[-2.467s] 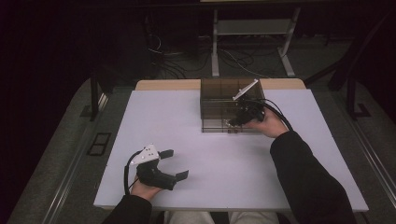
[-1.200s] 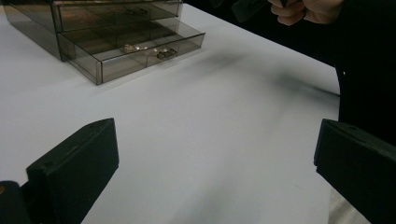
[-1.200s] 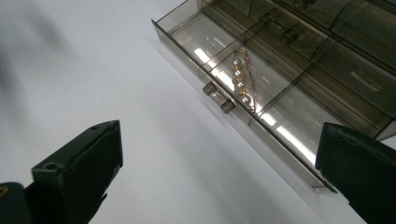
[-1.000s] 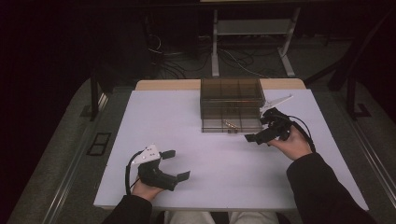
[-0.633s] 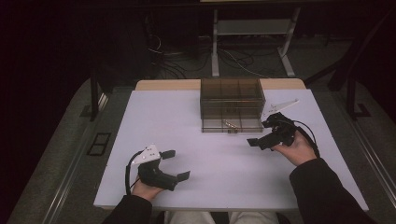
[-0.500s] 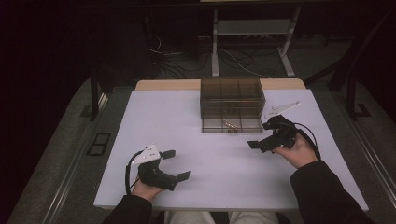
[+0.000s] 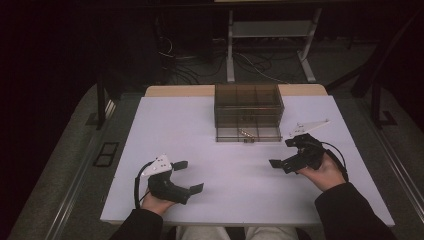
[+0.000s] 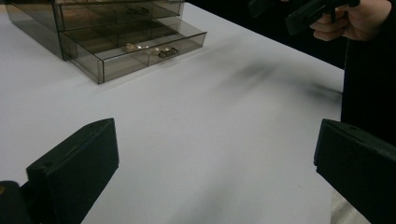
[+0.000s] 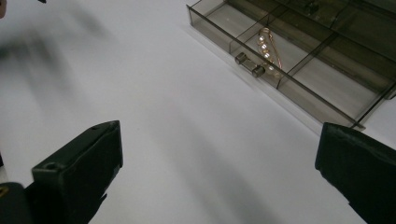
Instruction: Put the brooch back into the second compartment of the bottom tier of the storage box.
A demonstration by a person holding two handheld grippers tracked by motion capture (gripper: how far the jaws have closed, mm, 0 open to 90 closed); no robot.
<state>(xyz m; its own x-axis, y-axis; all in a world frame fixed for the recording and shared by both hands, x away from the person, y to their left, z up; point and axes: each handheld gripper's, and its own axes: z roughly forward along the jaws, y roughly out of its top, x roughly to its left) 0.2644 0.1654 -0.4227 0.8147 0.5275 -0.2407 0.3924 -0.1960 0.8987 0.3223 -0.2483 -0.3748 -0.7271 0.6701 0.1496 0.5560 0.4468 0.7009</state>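
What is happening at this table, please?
A person sits at a white table with a hand-held gripper in each hand. The left hand-held gripper and the right hand-held gripper are both open and hold nothing. A smoky plastic drawer box has its bottom drawer pulled out, with a gold pearl pin inside.

I count one smoky drawer box at the far edge of my tabletop. One drawer stands pulled out of it, holding one gold pin. Nearer me than the box are my two grippers: left gripper, right gripper.
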